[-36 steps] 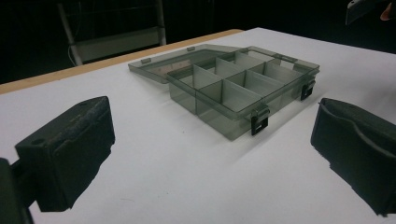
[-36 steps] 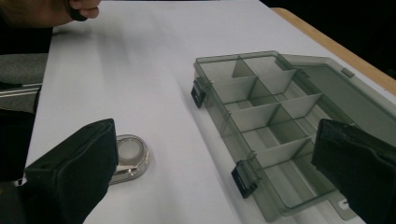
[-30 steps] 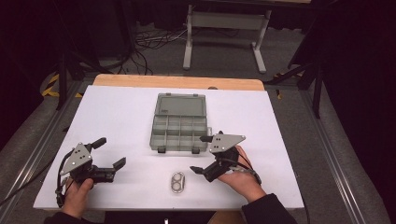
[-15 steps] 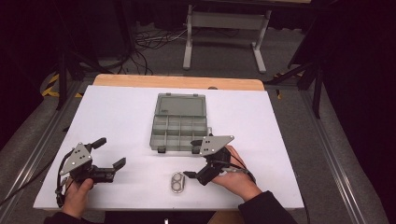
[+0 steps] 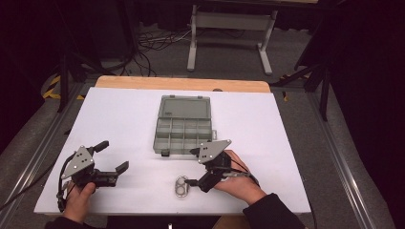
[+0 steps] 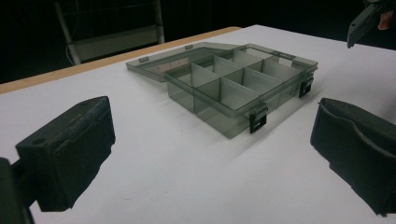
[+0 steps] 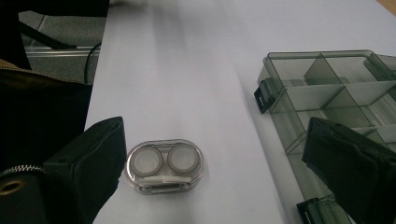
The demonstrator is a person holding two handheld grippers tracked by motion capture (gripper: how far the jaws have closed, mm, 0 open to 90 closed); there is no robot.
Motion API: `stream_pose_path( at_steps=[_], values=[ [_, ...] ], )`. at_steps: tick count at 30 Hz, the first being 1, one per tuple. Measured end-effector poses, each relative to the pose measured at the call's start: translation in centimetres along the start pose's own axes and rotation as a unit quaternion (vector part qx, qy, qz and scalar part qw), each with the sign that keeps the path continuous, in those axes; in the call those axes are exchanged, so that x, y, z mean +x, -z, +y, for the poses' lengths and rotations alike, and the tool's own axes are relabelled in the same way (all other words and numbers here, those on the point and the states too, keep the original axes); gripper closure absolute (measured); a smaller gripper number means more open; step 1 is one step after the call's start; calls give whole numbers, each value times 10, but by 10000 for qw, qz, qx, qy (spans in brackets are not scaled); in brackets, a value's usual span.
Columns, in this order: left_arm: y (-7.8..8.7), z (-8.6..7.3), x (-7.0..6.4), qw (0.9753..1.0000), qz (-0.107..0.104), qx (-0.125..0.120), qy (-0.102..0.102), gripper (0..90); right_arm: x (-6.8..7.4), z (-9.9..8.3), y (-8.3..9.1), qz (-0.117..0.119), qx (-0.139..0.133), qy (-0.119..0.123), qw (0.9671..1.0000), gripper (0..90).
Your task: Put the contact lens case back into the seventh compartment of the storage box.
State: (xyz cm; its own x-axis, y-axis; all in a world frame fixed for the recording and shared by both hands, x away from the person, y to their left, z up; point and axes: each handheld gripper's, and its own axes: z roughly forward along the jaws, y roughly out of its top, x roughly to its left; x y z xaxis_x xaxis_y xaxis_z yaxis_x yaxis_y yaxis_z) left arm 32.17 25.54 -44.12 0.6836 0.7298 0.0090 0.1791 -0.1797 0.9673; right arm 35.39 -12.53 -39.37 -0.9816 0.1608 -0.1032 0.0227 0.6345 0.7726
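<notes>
A grey see-through compartment box (image 5: 184,125) lies at the table's middle with its lid folded flat toward the far side; its compartments (image 6: 243,88) look empty. A small clear contact lens case (image 5: 181,186) with two round wells lies near the front edge. My right gripper (image 5: 192,167) hovers just right of the case, open, with one jaw beside the case (image 7: 165,165) and the other over the box's front corner (image 7: 327,93). My left gripper (image 5: 113,155) rests at the front left, open and holding nothing, its jaws facing the box.
The white tabletop (image 5: 119,119) has a wooden far edge (image 5: 181,84). Beyond it stand a metal frame (image 5: 229,24) and cables on the floor. Dark fabric with a zipper (image 7: 28,121) lies by the near table edge.
My right gripper has moved left and slightly toward the front, closing in on the lens case. The left gripper, the box and the case have stayed put.
</notes>
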Motion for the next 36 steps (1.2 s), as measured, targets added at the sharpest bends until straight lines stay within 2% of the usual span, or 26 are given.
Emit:
stream_pose_path(
  at_steps=[16, 22, 36],
  values=[
    [0, 0, 0, 10000, 0, -3, -1, 6, 6, 5, -15, 266, 576, 193, 9978, 114],
    [0, 0, 0, 10000, -8, 8, -10, 7, 8, 7, -23, 381, 862, 353, 9949, 125],
    [0, 0, 0, 10000, -34, 11, -23, 7, 15, 9, -38, 543, 1316, 490, 9886, 143]
  ],
)
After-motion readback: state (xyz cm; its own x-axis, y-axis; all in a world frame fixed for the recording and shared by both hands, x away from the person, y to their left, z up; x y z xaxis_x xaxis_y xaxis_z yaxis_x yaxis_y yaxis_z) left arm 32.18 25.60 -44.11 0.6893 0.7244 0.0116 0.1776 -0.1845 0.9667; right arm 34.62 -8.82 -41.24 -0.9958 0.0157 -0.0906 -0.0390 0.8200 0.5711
